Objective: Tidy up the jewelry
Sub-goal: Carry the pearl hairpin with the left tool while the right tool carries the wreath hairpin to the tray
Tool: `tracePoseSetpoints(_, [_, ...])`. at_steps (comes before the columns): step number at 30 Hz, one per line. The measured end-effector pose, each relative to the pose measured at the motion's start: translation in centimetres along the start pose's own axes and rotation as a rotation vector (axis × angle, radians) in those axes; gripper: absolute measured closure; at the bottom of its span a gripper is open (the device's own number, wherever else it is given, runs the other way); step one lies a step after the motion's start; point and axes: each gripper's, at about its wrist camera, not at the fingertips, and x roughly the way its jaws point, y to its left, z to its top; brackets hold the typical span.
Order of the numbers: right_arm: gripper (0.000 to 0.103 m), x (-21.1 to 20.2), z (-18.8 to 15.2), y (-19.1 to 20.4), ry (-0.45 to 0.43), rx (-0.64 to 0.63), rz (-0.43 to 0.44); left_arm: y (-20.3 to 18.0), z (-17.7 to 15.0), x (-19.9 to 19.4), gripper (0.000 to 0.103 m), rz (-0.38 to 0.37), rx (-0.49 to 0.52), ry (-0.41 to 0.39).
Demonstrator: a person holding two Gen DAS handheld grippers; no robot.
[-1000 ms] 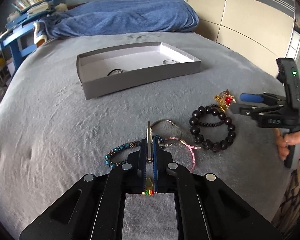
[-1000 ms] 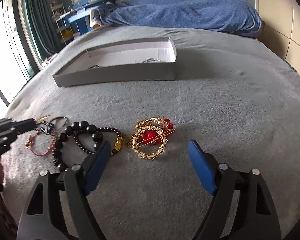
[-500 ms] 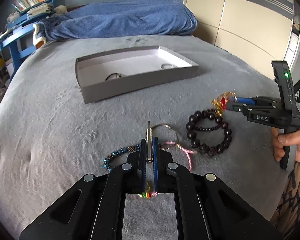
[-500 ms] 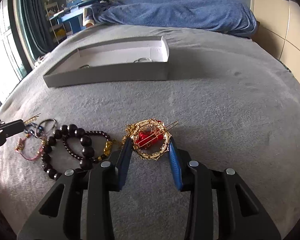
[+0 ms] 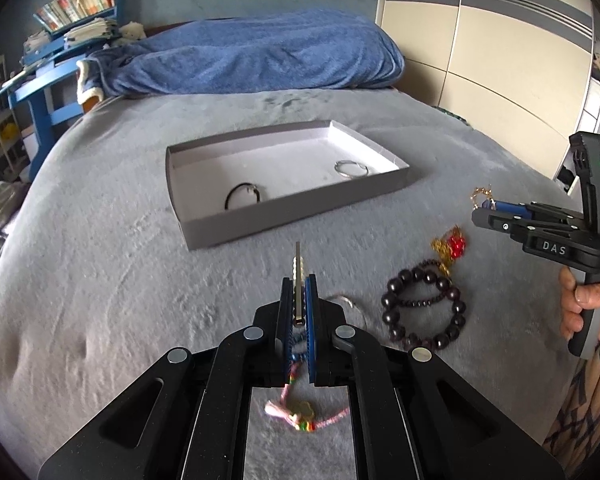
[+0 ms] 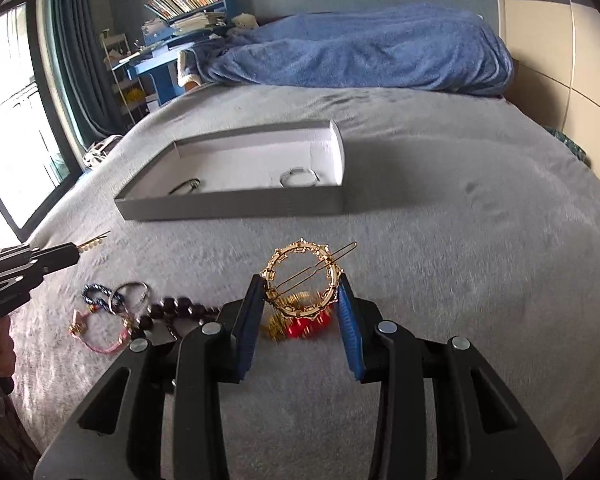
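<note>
My left gripper [image 5: 299,292] is shut on a thin gold hair clip [image 5: 298,270] that sticks out past the tips, above the bed. My right gripper [image 6: 300,296] is shut on a round gold hairpin ring [image 6: 302,278] and holds it above the bed; it also shows in the left wrist view [image 5: 485,210]. A grey open box [image 5: 300,208] lies ahead with a dark ring [image 5: 242,196] and a silver ring [image 5: 352,168] inside. A dark bead bracelet [image 5: 420,312], a red and gold ornament [image 5: 450,246] and a pink cord bracelet [image 6: 100,330] lie on the blanket.
A grey blanket [image 5: 100,280] covers the bed. A blue duvet [image 5: 252,60] is heaped at the far end. A blue desk with books [image 5: 52,56] stands far left, wardrobe doors [image 5: 500,60] at the right. A blue bead bracelet [image 6: 96,292] and a silver hoop [image 6: 132,292] lie beside the pink one.
My right gripper closed on the gold hairpin ring and lifted it off the blanket. My left gripper rose and moved toward the box with the hair clip.
</note>
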Motion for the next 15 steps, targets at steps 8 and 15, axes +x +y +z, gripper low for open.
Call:
tracePoseSetpoints(8, [0.067,-0.3,2.6,-0.6,-0.038,0.047,0.074,0.7,2.7,0.2,0.097,0.011,-0.005,-0.019])
tracePoseSetpoints(15, [0.067,1.1,5.7,-0.1,-0.037,-0.02,0.068,2.4,5.0,1.7,0.097,0.008,-0.051,-0.029])
